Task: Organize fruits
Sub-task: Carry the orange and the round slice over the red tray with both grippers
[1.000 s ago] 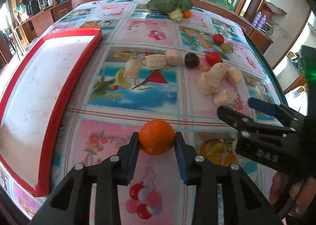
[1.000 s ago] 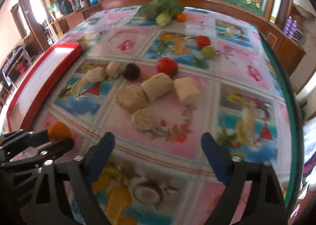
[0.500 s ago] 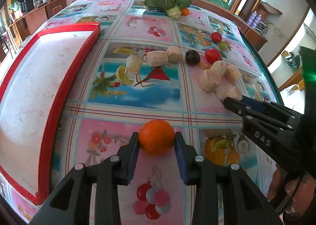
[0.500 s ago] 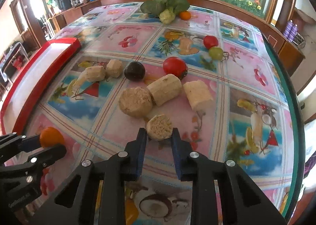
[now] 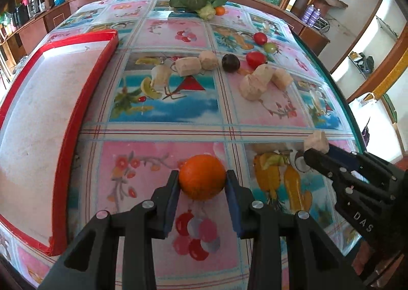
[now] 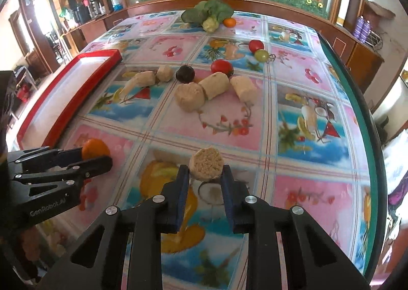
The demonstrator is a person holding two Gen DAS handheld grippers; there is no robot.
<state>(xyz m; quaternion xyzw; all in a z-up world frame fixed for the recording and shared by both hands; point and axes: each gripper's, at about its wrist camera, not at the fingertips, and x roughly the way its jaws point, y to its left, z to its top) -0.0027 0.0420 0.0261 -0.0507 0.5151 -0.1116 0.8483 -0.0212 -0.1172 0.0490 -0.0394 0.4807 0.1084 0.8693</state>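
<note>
My left gripper is shut on an orange and holds it above the table, near the front. My right gripper is shut on a beige cut chunk, lifted off the table; it also shows in the left wrist view. The left gripper and orange show in the right wrist view. A red-rimmed tray lies to the left. On the table remain several beige chunks, a dark plum, a red tomato, a second red tomato and a green fruit.
Leafy greens with a small orange lie at the far edge. The table's green rim runs down the right side. Wooden cabinets stand behind and to both sides.
My right gripper closed on the nearest beige chunk, lifted it and drew it back toward the front. My left gripper kept its hold on the orange and barely moved.
</note>
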